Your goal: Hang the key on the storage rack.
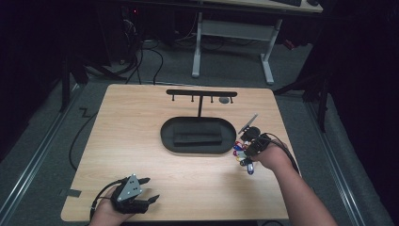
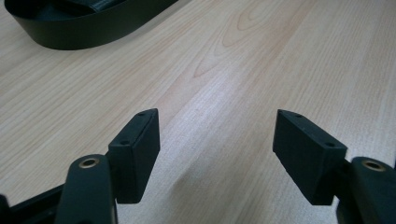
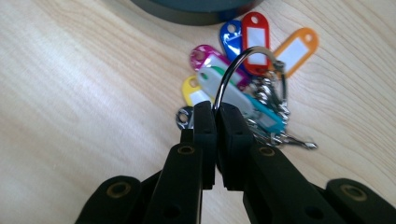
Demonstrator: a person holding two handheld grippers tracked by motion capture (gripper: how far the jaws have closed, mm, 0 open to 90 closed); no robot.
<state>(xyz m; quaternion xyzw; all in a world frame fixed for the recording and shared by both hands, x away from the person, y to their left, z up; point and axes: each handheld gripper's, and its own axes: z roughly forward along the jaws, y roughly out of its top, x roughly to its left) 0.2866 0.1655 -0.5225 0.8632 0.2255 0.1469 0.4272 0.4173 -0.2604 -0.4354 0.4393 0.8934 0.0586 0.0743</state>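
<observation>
A bunch of coloured key tags [image 1: 241,153] on a metal ring [image 3: 243,55] lies on the wooden table just right of the black oval tray [image 1: 164,136]. Red, blue, orange, pink, yellow and teal tags [image 3: 254,32] fan out from the ring. My right gripper [image 3: 217,112] is shut on the wire of that ring, with its pads pinching the loop's lower end. In the high view the right gripper [image 1: 250,149] sits over the bunch. My left gripper [image 1: 153,189] rests near the table's front left edge, its jaws wide open [image 2: 217,149] over bare wood.
A black T-shaped stand with several hooks [image 1: 201,93] rises behind the tray; a small grey thing [image 1: 225,100] hangs near its right end. A black block [image 1: 197,139] lies in the tray. The tray's wall [image 2: 84,32] lies ahead of the left gripper.
</observation>
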